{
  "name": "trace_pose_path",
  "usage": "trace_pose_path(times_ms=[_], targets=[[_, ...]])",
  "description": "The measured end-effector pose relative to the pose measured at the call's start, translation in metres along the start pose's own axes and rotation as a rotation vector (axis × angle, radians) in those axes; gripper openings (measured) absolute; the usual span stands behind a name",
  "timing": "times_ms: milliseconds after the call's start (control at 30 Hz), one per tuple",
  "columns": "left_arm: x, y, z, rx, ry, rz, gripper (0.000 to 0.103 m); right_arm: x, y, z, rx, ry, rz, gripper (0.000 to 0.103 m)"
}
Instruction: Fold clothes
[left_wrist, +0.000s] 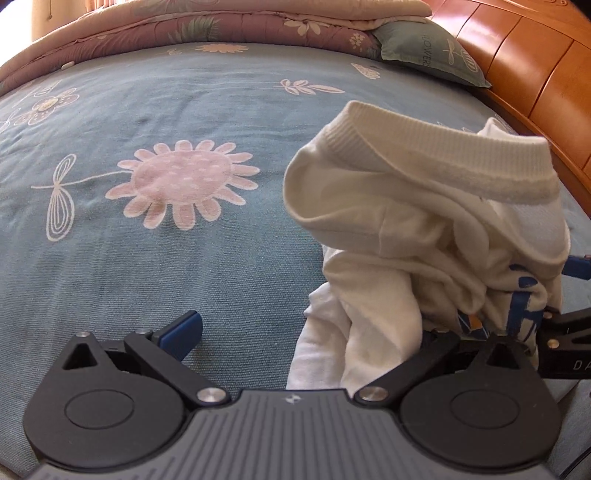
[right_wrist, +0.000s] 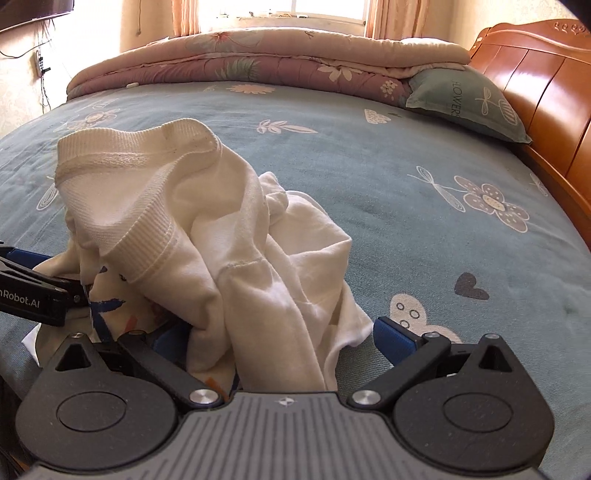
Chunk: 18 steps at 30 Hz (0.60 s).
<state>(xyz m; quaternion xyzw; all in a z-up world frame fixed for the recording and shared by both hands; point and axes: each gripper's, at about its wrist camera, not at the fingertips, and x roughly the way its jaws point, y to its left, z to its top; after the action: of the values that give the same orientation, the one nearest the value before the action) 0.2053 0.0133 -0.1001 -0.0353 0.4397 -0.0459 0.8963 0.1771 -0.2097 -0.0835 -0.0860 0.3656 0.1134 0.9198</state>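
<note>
A crumpled white sweatshirt (left_wrist: 424, 236) with a ribbed band on top and a blue print lies bunched on the blue flowered bedsheet (left_wrist: 166, 110). My left gripper (left_wrist: 314, 336) is open wide. Its left blue pad (left_wrist: 181, 332) is bare and its right finger is hidden under the cloth. In the right wrist view the sweatshirt (right_wrist: 221, 251) drapes between the spread fingers of my right gripper (right_wrist: 280, 336), which is open. Its right pad (right_wrist: 391, 332) is bare and its left one is half covered. Each gripper shows at the edge of the other's view.
A folded pink quilt (right_wrist: 258, 55) lies across the far side of the bed. A green pillow (right_wrist: 465, 103) leans by the wooden headboard (right_wrist: 546, 92) on the right. A curtained window is behind the bed.
</note>
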Motion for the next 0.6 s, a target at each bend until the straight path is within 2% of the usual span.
trace_pose_path(times_ms=[167, 367, 600], targets=[[-0.005, -0.001, 0.017, 0.049, -0.023, 0.033, 0.102, -0.021, 0.002, 0.006, -0.054, -0.056, -0.021, 0.103], [-0.007, 0.005, 0.046, 0.102, -0.064, 0.091, 0.103, -0.006, -0.012, 0.024, -0.061, -0.044, -0.067, 0.103], [-0.001, 0.027, 0.097, 0.154, -0.147, 0.201, 0.102, -0.001, -0.048, 0.057, -0.022, -0.091, -0.197, 0.103]])
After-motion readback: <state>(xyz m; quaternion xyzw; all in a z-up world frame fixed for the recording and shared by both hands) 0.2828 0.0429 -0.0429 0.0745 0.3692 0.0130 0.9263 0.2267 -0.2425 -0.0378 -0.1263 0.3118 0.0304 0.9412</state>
